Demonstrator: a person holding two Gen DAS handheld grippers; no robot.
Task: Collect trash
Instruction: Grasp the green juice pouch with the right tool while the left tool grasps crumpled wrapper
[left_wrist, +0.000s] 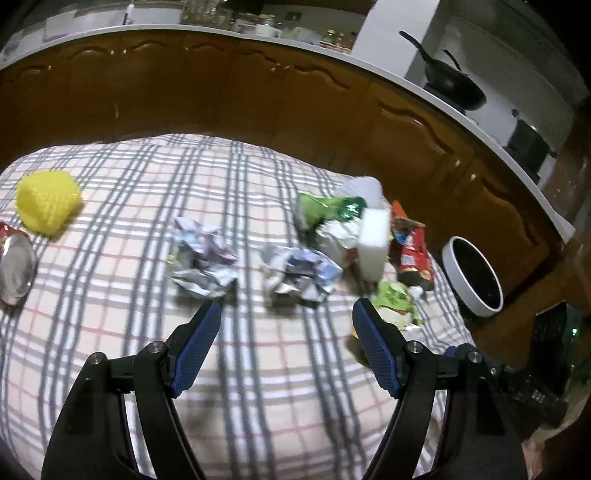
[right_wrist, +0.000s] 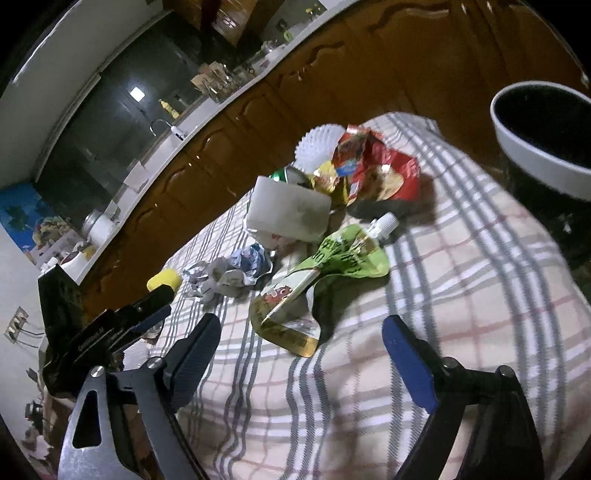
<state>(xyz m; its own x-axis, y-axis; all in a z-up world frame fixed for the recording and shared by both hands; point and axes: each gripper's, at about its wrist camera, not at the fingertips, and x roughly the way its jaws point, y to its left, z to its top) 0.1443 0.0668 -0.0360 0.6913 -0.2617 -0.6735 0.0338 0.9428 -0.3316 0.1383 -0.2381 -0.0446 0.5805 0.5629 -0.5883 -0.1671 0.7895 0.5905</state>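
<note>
the right hand-held gripper (right_wrist: 301, 354) stood with its jaws wide apart and nothing between them, hovering over the checked cloth of the tabletop (right_wrist: 461, 295). directly ahead of it, just beyond the fingertips and slightly left of the centre line, lay the green spouted pouch (right_wrist: 332, 269), flattened and crumpled, its long axis running from a folded corner nearest the gripper away and to the right toward the white cap. the pouch lay roughly along the gripper's approach line rather than across it, so in my judgement a closing of the jaws would take it across its narrow width. beyond it sat a white block (right_wrist: 288, 210), a red snack bag (right_wrist: 376, 170) and crumpled paper (right_wrist: 236, 269) to the left; the white-rimmed bin (right_wrist: 535, 162) stood off the table edge to the far right. the left hand-held gripper (left_wrist: 286, 328) was likewise spread open and empty, with two crumpled paper balls (left_wrist: 203, 258) and (left_wrist: 299, 269) just ahead of its fingertips, the second nearly centred between them. the green pouch (left_wrist: 395, 299) showed just beside its right finger (left_wrist: 373, 347), so the pouch was within reach of either arm, but the right one faced it squarely and appeared the nearer. both views were motion-blurred, so fine contact could not be confirmed.
</note>
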